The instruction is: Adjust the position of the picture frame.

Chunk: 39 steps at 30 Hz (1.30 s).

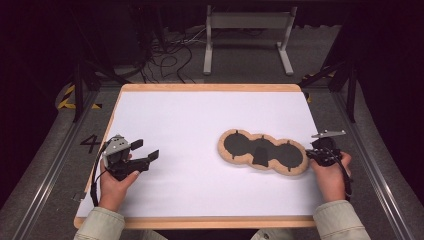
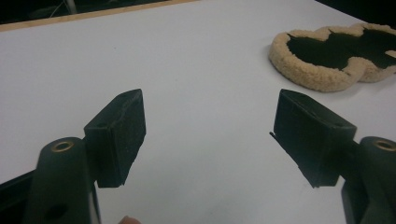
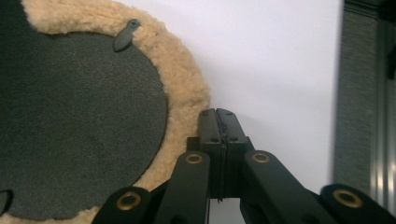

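Flat, tan fleece pad (image 1: 262,152), black discs inside

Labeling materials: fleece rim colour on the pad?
Tan fleece rim around black centre; right gripper view shows it best.

Fleece pad (image 1: 262,153) on table (image 1: 180,115), right side.

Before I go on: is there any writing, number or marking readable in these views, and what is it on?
"4": a dark numeral on the grey floor left of the table.
Yellow and black hazard stripes on the floor beyond it: a sign, no words.
No text on the fleece pad, nor on the left hand-held gripper or the right hand-held gripper.
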{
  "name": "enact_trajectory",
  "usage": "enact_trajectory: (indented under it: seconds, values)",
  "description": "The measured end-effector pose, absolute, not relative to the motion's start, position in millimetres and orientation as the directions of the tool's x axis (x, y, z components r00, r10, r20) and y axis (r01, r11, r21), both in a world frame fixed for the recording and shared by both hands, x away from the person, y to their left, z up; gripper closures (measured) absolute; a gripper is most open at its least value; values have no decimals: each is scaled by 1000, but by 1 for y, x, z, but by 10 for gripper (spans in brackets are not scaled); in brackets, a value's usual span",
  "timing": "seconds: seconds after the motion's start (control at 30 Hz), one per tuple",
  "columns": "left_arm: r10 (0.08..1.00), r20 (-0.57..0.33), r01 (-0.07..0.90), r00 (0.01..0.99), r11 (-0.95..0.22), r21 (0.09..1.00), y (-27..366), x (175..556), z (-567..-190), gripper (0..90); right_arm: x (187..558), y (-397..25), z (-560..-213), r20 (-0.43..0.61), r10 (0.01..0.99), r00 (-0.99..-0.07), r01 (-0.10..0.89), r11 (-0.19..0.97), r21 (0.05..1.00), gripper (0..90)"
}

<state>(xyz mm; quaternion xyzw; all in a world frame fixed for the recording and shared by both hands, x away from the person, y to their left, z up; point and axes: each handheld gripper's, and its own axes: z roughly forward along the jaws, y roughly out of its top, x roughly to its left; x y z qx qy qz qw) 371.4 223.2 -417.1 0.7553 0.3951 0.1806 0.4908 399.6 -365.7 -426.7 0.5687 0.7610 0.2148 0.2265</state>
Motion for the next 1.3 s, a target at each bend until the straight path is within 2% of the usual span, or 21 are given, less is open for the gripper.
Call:
enact_trajectory:
  seconds: [0.57, 0.7, 0.8, 0.87, 1.1, 1.3]
  values:
    - [771, -122, 430, 625, -210, 878, 223, 373, -419, 258, 427, -272, -430, -117, 890, -440, 687, 418, 595, 900]
    - [773, -115, 425, 624, -212, 880, 223, 372, -419, 258, 429, -262, -431, -134, 872, -472, 667, 452, 593, 900]
    - [776, -112, 424, 620, -212, 880, 225, 369, -419, 258, 434, -267, -422, -75, 879, -471, 679, 415, 606, 900]
    - [778, -116, 431, 617, -211, 877, 226, 367, -420, 258, 437, -262, -410, -61, 866, -497, 652, 419, 632, 900]
    - [792, -105, 435, 602, -216, 874, 232, 356, -422, 258, 458, -200, -381, -56, 760, -648, 554, 520, 650, 900]
    - [807, -111, 450, 580, -204, 870, 242, 345, -425, 258, 480, -150, -382, -43, 688, -725, 503, 570, 649, 900]
